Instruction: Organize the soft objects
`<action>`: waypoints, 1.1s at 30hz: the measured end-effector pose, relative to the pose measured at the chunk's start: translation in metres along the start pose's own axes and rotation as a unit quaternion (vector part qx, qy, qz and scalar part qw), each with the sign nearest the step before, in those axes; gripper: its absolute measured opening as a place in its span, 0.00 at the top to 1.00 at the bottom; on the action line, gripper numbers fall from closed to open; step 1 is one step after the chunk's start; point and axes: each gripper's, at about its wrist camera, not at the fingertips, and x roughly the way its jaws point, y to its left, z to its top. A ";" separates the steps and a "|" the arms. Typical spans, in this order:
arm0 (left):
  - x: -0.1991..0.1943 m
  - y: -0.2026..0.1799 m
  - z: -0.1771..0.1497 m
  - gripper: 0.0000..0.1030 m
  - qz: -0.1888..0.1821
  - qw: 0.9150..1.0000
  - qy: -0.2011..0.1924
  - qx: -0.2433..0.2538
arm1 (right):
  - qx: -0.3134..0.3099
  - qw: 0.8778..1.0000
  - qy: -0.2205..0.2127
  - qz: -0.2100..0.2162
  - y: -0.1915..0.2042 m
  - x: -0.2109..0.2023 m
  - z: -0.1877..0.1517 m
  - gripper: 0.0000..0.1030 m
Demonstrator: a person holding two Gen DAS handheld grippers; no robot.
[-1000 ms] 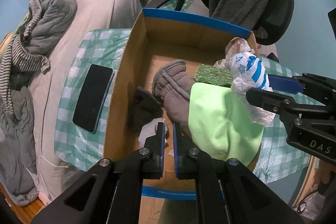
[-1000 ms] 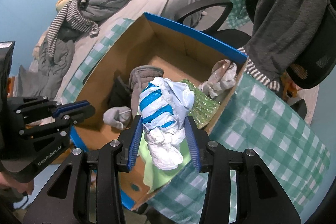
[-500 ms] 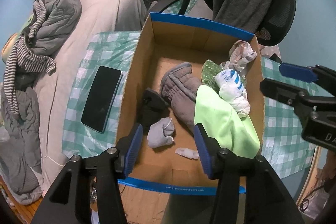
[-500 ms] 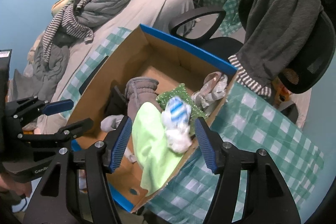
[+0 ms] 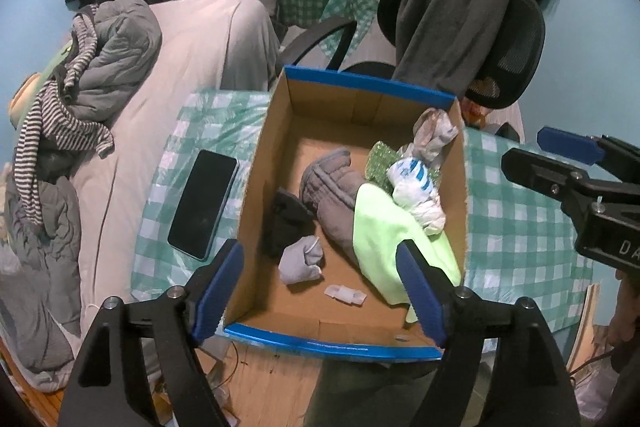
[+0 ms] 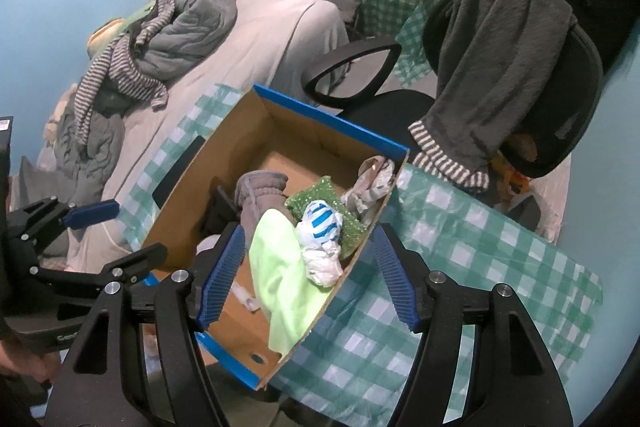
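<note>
Now the blue-and-white striped bundle [image 5: 416, 193], crumpled, lies in the cardboard box [image 5: 256, 187] against its right wall, white tail toward the camera. Both grippers, left [image 5: 320, 287] and right [image 6: 308, 275], have just opened, jaws apart and empty.

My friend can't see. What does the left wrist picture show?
An open cardboard box on a green checked table holds soft things: a lime green cloth, a grey mitten, a small grey sock and a blue-and-white bundle. The left gripper hangs open and empty above it; a phone lies beside the box.
</note>
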 end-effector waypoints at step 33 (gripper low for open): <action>-0.044 -0.023 -0.009 0.22 -0.009 1.000 -0.024 0.003 | 0.038 0.999 -0.023 -0.018 -0.015 -0.047 -0.023 0.35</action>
